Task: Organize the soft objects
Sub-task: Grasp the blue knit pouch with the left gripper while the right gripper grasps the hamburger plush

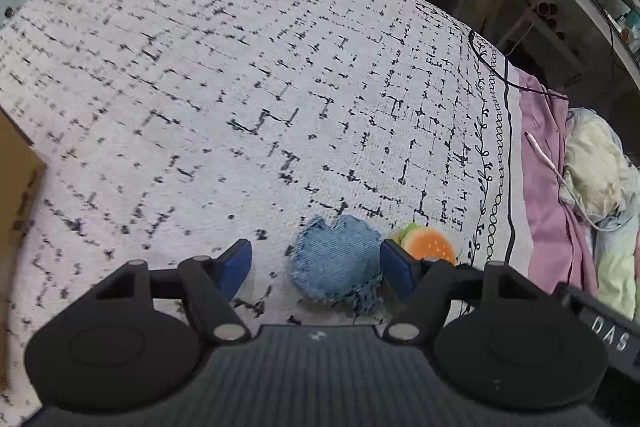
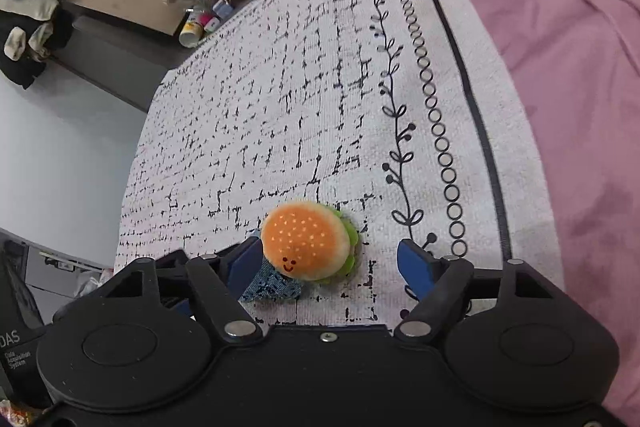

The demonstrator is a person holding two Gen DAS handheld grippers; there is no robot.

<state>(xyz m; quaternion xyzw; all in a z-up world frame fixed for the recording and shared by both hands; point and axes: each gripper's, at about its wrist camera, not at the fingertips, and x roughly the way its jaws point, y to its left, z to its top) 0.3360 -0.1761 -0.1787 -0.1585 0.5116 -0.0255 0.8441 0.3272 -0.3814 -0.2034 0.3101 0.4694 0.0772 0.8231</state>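
Denim patch (image 1: 336, 261) lies on the patterned bedspread (image 1: 240, 87), between the fingers of the left claw (image 1: 316, 269), whose jaws stand apart without pressing it. Just right of it, the burger plush (image 2: 308, 239) sits inside the right claw (image 2: 336, 263), jaws likewise apart, left finger close against it

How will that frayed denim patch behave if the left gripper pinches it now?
The denim patch lies flat with frayed edges, so it will probably droop from a pinch. It looks thin and likely light. Dragged, it may bunch on the textured rug or nudge the burger plush beside it.
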